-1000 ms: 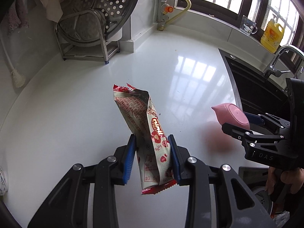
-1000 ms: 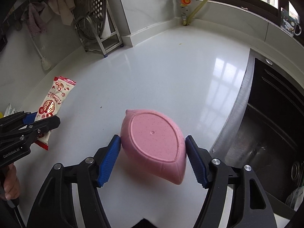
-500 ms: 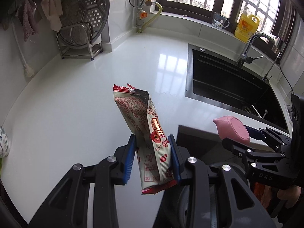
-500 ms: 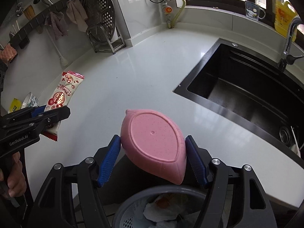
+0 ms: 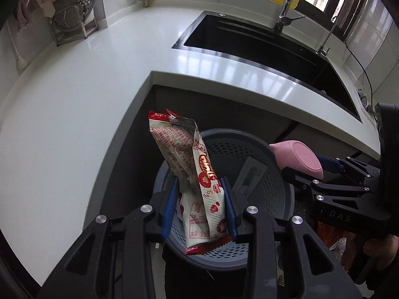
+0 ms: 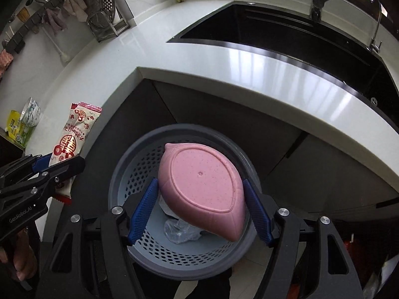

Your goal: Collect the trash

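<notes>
My left gripper (image 5: 199, 206) is shut on a red and white snack wrapper (image 5: 192, 174), held upright over the grey perforated trash bin (image 5: 249, 147). My right gripper (image 6: 200, 214) is shut on a pink leaf-shaped dish (image 6: 202, 186), held bottom-up above the same bin (image 6: 139, 154). Clear plastic trash (image 6: 179, 229) lies on the bin floor under the dish. The wrapper (image 6: 74, 134) and the left gripper (image 6: 47, 169) show at the left of the right wrist view. The dish (image 5: 296, 159) and right gripper (image 5: 331, 172) show at the right of the left wrist view.
The bin stands on the floor in front of dark cabinets (image 6: 224, 114), below the white counter's inner corner (image 5: 159, 74). A black sink (image 5: 261, 42) with a tap (image 5: 286, 7) lies behind. A steamer rack (image 5: 72, 15) stands far left. Packets (image 6: 22, 122) lie on the counter's left end.
Both grippers have moved back off the counter and down, and now hang over the trash bin. Each still holds its item.
</notes>
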